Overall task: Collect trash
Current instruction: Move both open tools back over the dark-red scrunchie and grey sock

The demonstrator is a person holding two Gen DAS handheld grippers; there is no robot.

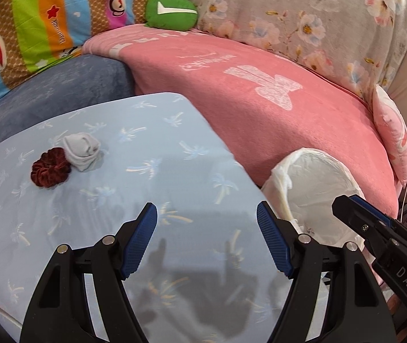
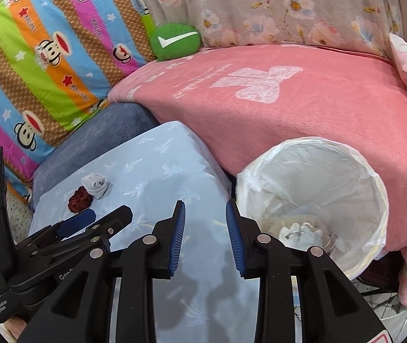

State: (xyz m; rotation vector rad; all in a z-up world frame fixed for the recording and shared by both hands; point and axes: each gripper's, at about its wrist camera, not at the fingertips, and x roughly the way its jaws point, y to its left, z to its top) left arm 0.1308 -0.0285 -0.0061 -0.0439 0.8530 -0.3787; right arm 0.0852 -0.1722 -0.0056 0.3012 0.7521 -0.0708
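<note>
Far left stands one striped monkey-print quilt [image 1: 46, 20], with one green cushion [image 1: 172, 11] at its right edge. Below them one blue-grey cushion [image 1: 69, 91] sits behind one pale blue pillow [image 1: 135, 171]. On the pillow lie two small things, touching: one dark red scrunchie [image 1: 49, 168] and, just right of it, one balled grey sock [image 1: 82, 150]. The left gripper [image 1: 207, 240] hangs over the pillow with its fingers wide apart and nothing between them. The right gripper [image 2: 205, 237] is over the pillow's right edge, its fingers a little apart and empty. Right of the pillow, against one pink blanket [image 1: 275, 108], stands one bin [image 2: 375, 188] lined with a white bag; crumpled pale trash [image 2: 300, 233] lies at its bottom. One floral cover [image 1: 303, 14] rises behind the blanket, and one pink pillow [image 1: 395, 134] lies far right.
</note>
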